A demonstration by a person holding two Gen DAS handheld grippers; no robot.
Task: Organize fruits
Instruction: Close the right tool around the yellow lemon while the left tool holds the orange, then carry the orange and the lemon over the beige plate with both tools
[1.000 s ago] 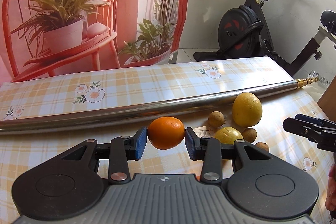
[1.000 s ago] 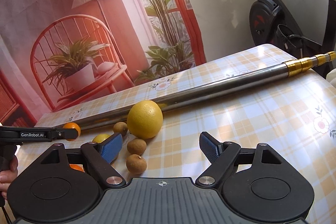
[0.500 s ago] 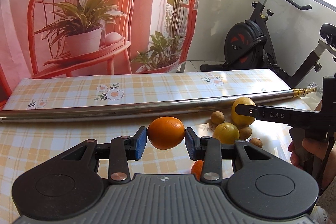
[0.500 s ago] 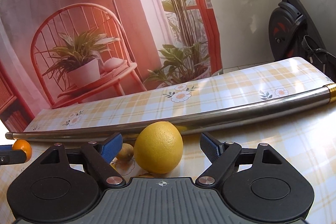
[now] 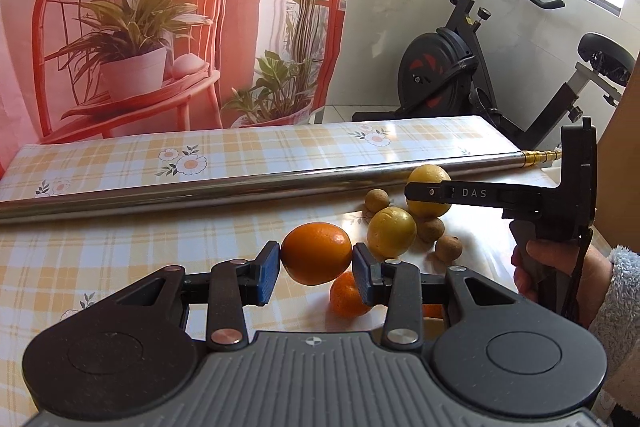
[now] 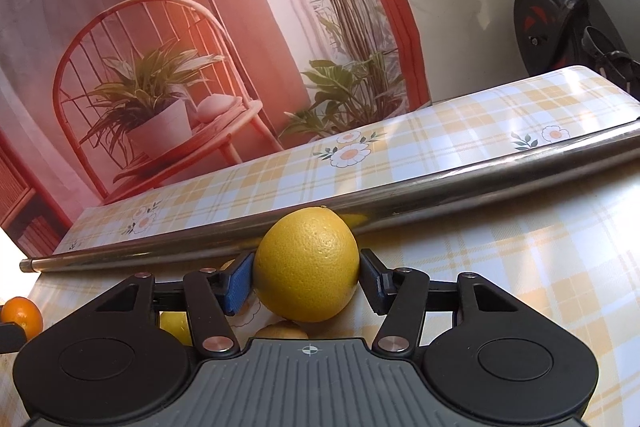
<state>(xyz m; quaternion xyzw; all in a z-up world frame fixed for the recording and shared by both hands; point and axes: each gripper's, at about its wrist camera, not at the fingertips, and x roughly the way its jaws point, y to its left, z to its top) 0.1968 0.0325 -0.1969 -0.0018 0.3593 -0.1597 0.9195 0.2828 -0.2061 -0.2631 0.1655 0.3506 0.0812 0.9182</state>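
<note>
My left gripper is shut on an orange, held above the checked tablecloth. Below it lies a smaller orange. To its right sit a small yellow fruit, several brown longans and a big yellow lemon. My right gripper has its pads against both sides of the big lemon, which rests on the table beside the metal pole. In the left wrist view the right gripper's finger lies across that lemon. The held orange also shows at the right wrist view's left edge.
A long steel pole lies across the table behind the fruit; it also shows in the right wrist view. An exercise bike stands beyond the table's far right. A printed backdrop hangs behind the table.
My right gripper moved in over the big lemon and its fingers closed from wide open onto its sides. My left gripper kept the orange and drew back a little.
</note>
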